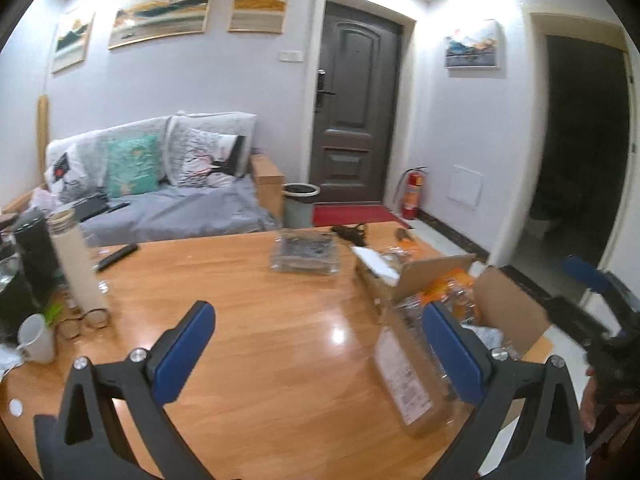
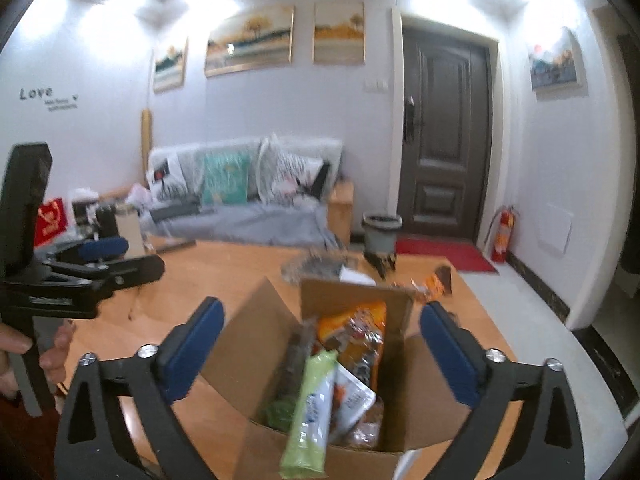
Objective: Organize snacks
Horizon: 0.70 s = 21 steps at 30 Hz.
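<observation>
An open cardboard box [image 2: 256, 344] stands on the wooden table [image 2: 224, 264], holding several snack packs: an orange bag [image 2: 356, 332], a light green pack [image 2: 312, 412] and a white pouch [image 2: 352, 400]. My right gripper [image 2: 320, 344] is open and empty, just above the box. In the left wrist view the box [image 1: 508, 304] is at the right, with orange packs [image 1: 456, 284] inside. My left gripper [image 1: 320, 344] is open and empty above the table [image 1: 240, 320], left of the box. One orange snack [image 2: 436, 282] lies on the table beyond the box.
A glass ashtray [image 1: 302, 252], a remote [image 1: 116, 256], a tall cream bottle [image 1: 80, 268], a white mug [image 1: 36, 338] and dark canisters [image 1: 34, 256] stand on the table's far and left parts. A sofa, bin and door lie behind.
</observation>
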Motion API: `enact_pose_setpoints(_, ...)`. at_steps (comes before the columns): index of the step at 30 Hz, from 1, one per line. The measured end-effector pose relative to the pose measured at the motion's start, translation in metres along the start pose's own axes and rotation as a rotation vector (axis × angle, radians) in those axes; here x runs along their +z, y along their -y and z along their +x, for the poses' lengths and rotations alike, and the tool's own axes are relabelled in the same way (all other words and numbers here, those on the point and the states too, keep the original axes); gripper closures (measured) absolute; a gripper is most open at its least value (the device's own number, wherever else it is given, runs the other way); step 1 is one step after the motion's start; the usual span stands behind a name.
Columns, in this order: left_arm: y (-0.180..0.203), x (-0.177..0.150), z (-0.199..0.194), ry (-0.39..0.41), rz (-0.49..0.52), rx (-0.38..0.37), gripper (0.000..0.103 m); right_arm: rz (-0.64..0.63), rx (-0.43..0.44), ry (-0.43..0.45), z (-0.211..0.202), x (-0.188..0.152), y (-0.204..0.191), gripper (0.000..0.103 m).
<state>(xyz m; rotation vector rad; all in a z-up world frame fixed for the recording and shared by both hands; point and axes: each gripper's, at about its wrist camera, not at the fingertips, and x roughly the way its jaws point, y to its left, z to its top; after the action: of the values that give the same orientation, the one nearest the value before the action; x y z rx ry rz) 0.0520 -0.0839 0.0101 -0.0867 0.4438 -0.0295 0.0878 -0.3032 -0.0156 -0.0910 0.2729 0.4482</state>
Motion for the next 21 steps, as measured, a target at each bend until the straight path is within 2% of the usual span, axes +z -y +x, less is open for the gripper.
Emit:
enact_pose_setpoints(2, -0.007, -0.006, -0.007, 0.026, 0.002, 0.046, 0.001, 0.006, 0.014, 0.042, -0.007, -0.003, -0.007, 0.000)
enact_pose_setpoints(5, -0.018, -0.015, -0.012, 0.014, -0.008, 0.073, 0.001, 0.021, 0.019, 0.088, -0.014, -0.011, -0.015, 0.000)
enact_pose_setpoints(11, -0.032, -0.024, -0.019, 0.017, -0.020, 0.100, 0.001, 0.021, 0.020, 0.077, -0.008, -0.020, -0.024, 0.000)
enact_pose_setpoints(21, -0.037, -0.026, -0.020, 0.022, -0.022, 0.126, 0.001, 0.004, 0.025, 0.074, -0.003, -0.014, -0.029, 0.000)
